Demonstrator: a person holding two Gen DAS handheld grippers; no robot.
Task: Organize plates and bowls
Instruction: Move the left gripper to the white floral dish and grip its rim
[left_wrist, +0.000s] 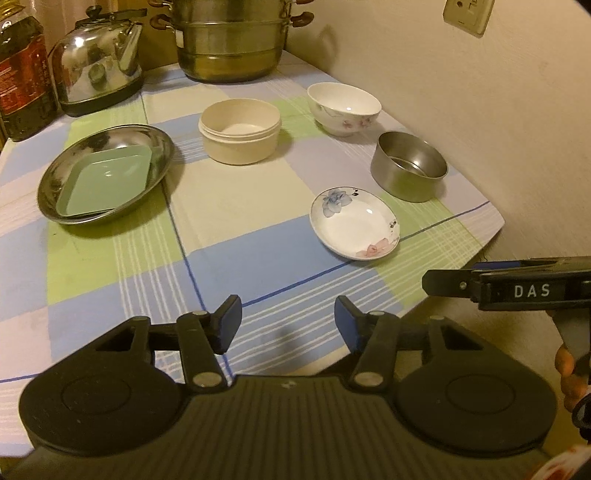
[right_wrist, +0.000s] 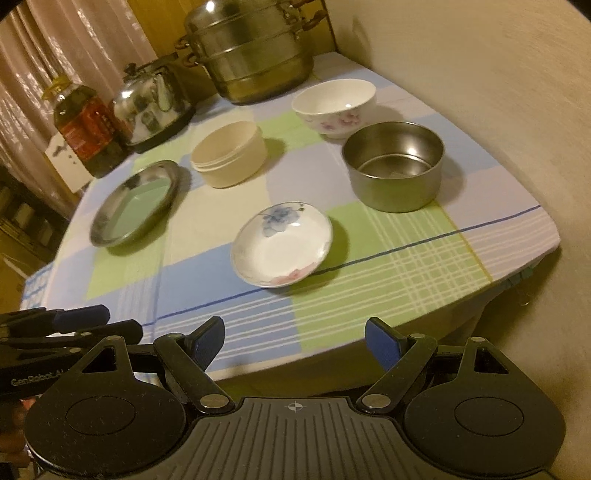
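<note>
A steel plate (left_wrist: 51, 184) (right_wrist: 110, 218) at the left holds a green square dish (left_wrist: 107, 181) (right_wrist: 144, 205). A cream bowl (left_wrist: 240, 131) (right_wrist: 229, 153) stands behind the middle. A white floral bowl (left_wrist: 343, 107) (right_wrist: 334, 107) and a steel bowl (left_wrist: 408, 166) (right_wrist: 393, 171) stand at the right. A small floral saucer (left_wrist: 354, 223) (right_wrist: 280, 243) lies in front. My left gripper (left_wrist: 288, 325) is open and empty over the near cloth. My right gripper (right_wrist: 293, 343) is open and empty at the table's near edge; it also shows in the left wrist view (left_wrist: 436, 282).
A checked cloth (left_wrist: 229, 221) covers the table. At the back stand an oil bottle (left_wrist: 22, 74) (right_wrist: 86, 129), a steel kettle (left_wrist: 99, 62) (right_wrist: 153, 105) and a stacked steamer pot (left_wrist: 232, 40) (right_wrist: 255, 55). A wall (left_wrist: 498, 129) runs along the right.
</note>
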